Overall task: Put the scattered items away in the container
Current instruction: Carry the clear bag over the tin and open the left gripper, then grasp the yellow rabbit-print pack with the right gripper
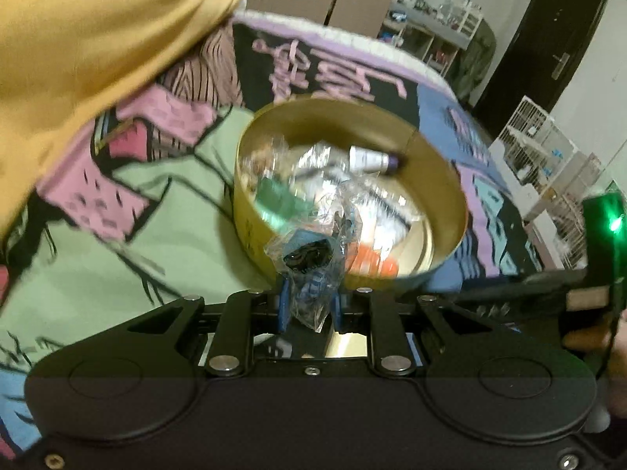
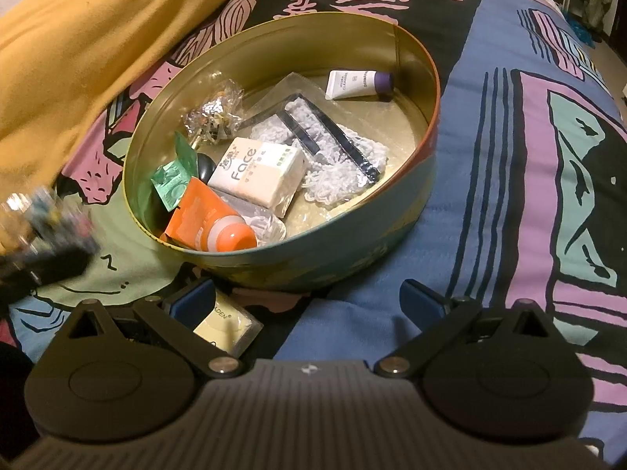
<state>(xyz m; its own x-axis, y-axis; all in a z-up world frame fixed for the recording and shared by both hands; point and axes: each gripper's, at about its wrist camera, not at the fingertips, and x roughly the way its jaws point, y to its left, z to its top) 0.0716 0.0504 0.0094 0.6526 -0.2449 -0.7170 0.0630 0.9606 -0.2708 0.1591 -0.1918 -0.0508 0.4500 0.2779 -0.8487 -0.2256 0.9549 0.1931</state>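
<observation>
Spread across the bed is a patterned blanket (image 2: 509,156) in blue, purple, green and pink, with a mustard-yellow cloth (image 2: 98,39) bunched at its far left side. On the blanket stands the round gold-lined metal tin (image 2: 411,180), just ahead of both pairs of fingers.

The left gripper (image 1: 309,301) has its blue fingers (image 1: 284,305) drawn close together, pinching a crinkled clear plastic bag holding small dark and blue pieces (image 1: 309,262). The bag sticks up from between the pads, in front of the tin's near rim; this view is blurred.

The right gripper (image 2: 309,297) has its blue fingers (image 2: 421,297) spread wide with nothing between them, the tips just short of the tin's outer wall. Beside its left finger, partly under it, lies a pale yellow square packet with printed lettering (image 2: 227,327) on the blanket, outside the tin.

Inside the tin, nearest the right fingers, lies an orange tube with a white-striped cap (image 2: 211,223). Beyond it are a white tissue pack printed "Face" (image 2: 258,174), a green foil wrapper (image 2: 176,180), a clear packet of white knitted fabric with a dark strip (image 2: 333,149), a small crinkled silvery bag (image 2: 213,115), and, against the far wall, a white tube with a purple cap (image 2: 358,84).
</observation>
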